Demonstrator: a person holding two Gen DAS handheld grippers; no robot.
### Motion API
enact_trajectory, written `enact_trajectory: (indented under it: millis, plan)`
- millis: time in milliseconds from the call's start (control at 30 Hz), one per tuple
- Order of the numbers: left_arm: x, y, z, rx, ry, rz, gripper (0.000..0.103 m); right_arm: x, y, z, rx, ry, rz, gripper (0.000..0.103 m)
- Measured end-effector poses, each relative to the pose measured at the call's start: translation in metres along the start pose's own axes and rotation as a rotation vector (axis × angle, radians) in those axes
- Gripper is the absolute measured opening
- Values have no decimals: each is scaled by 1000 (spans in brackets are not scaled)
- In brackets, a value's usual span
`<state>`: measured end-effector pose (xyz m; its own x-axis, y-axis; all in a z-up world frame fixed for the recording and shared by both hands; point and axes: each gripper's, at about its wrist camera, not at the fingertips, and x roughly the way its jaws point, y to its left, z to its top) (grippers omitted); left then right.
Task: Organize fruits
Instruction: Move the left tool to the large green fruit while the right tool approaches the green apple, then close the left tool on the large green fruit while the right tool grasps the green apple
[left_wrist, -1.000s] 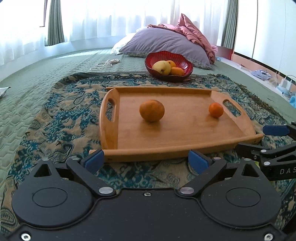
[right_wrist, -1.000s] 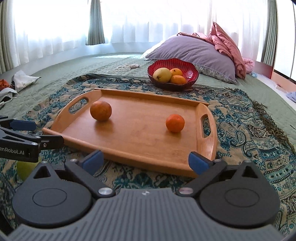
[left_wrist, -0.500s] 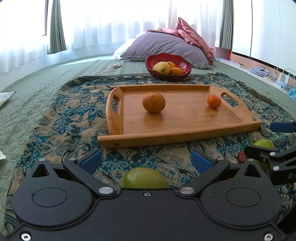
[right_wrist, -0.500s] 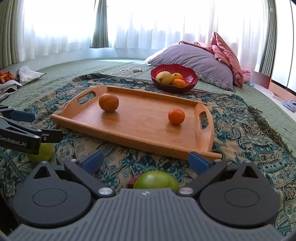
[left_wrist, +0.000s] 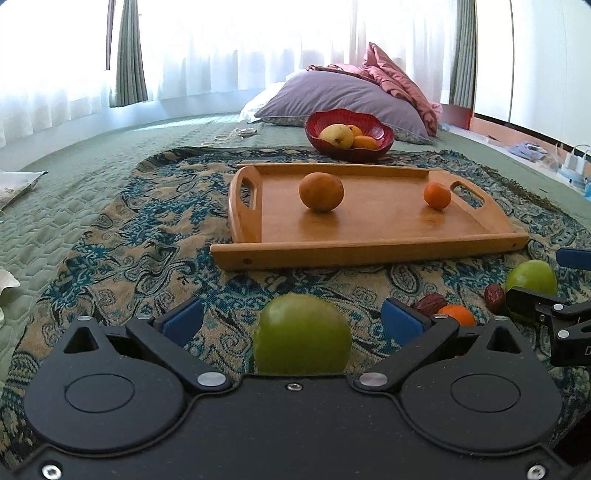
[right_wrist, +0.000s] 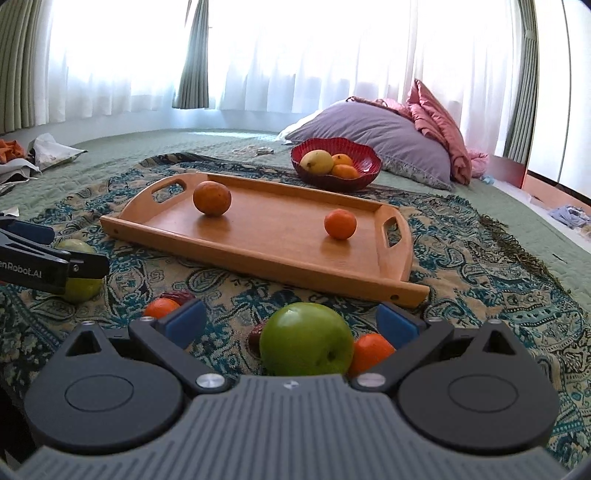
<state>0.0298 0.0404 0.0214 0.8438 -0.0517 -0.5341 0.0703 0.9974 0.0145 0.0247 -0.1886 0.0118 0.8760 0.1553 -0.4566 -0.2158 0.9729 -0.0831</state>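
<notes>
Both grippers have dropped back from the wooden tray. Left gripper spread wide, just opened further, green apple between its pads untouched. Right gripper wide too, second green apple inside, ungripped, near blanket's front edge.

the left gripper's body is hiding the green apple's base; a small orange is peeking out behind one finger; the right gripper is running off the frame edge.
</notes>
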Motion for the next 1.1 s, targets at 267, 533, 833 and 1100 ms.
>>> enact_trajectory:
  millis: [267, 533, 833, 1100]
  plan:
    - [2, -3, -9, 6, 8, 6, 102, 0, 5, -9, -7, -23, 7, 103]
    - [3, -2, -11, -14, 5, 11, 88, 3, 10, -12, -32, -29, -10, 98]
    - [2, -7, -14, -6, -1, -16, 73, 8, 5, -14, -6, -16, -48, 84]
    - [4, -12, -18, 9, 6, -18, 70, 11, 5, -14, -17, -10, -74, 78]
